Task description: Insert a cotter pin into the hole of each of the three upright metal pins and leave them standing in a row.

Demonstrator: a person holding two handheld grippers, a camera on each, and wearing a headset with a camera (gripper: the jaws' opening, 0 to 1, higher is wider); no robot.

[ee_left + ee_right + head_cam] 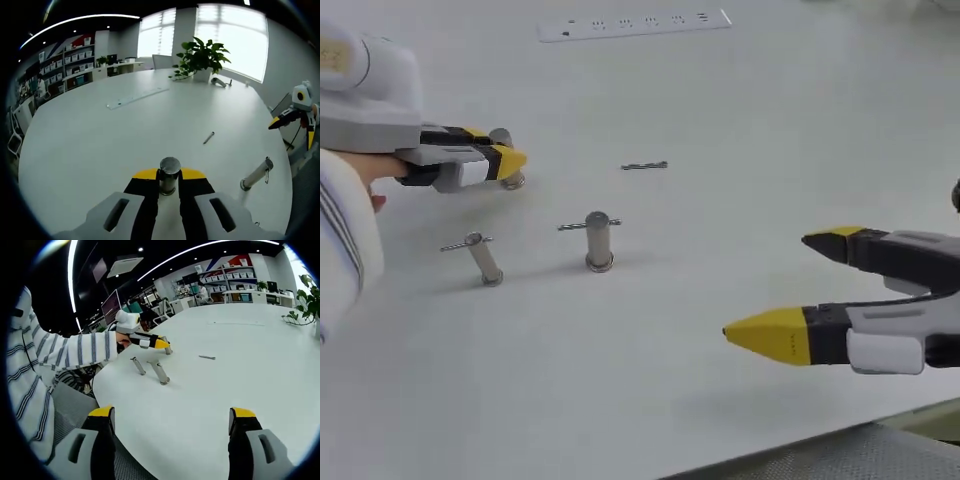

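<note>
Steel, smooth and round: the bare pin (pixel 512 181) stands at the far left of the table (pixel 650 400) in the head view, clamped by my left gripper (pixel 506 156). I judge it stiff, heavy for its size and slippery, so a hold on the shaft, clear of the top where the hole should be, suits it. The cotter (pixel 644 166) lies loose, well apart to its right. It looks thin, light and probably springy, and wants a pinch at one end. Two fitted pins stand nearer me, the middle pin (pixel 598 242) and the near pin (pixel 485 258). My right gripper (pixel 765 286) hovers spread wide and empty, near the table's front edge.

In the left gripper view my jaws press both sides of the bare pin's shaft, its cap showing above them. Open table runs ahead to a power strip (pixel 137 97).

In the right gripper view my jaws stand far apart with nothing between. The way to the cotter is bare table. The fitted pins stand left of it and might tip if brushed.
</note>
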